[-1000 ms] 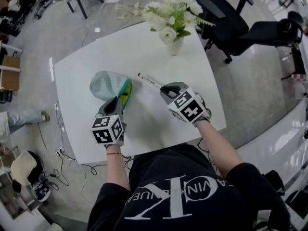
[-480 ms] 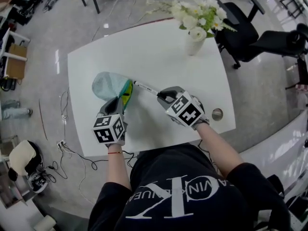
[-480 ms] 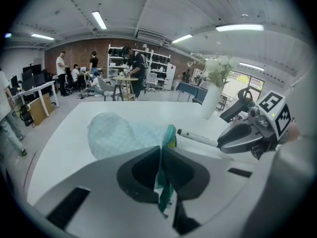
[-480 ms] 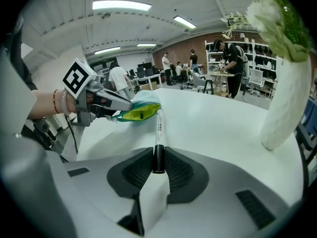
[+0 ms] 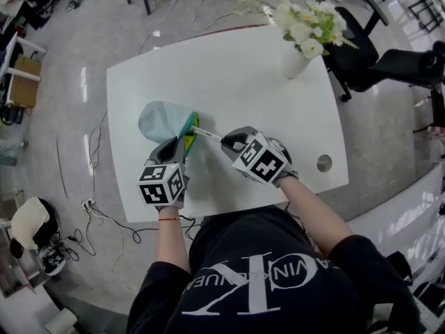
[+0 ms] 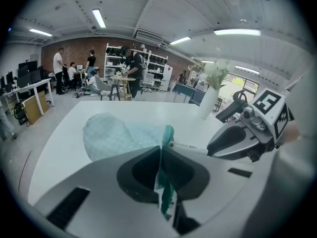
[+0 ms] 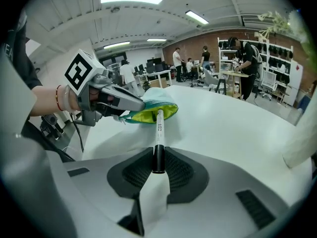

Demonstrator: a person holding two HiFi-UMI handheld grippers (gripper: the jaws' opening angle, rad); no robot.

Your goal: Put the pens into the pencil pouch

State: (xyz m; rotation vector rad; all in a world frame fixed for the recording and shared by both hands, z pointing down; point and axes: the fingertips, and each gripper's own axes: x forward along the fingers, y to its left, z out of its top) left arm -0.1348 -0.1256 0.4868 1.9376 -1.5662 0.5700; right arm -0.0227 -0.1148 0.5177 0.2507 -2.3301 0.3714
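A pale teal pencil pouch lies on the white table, its yellow-lined mouth facing right. My left gripper is shut on the pouch's teal zipper edge at the near side of the mouth. My right gripper is shut on a white pen with a black end. The pen points left, and its tip sits at the pouch's mouth. In the left gripper view the pen shows just right of the zipper edge.
A white vase of flowers stands at the table's far right corner. A round cable hole is near the right edge. Black office chairs stand to the right, and cables lie on the floor at left.
My right gripper has carried the pen leftward until its tip reached the pouch's mouth. The left gripper has kept its hold on the pouch's edge.
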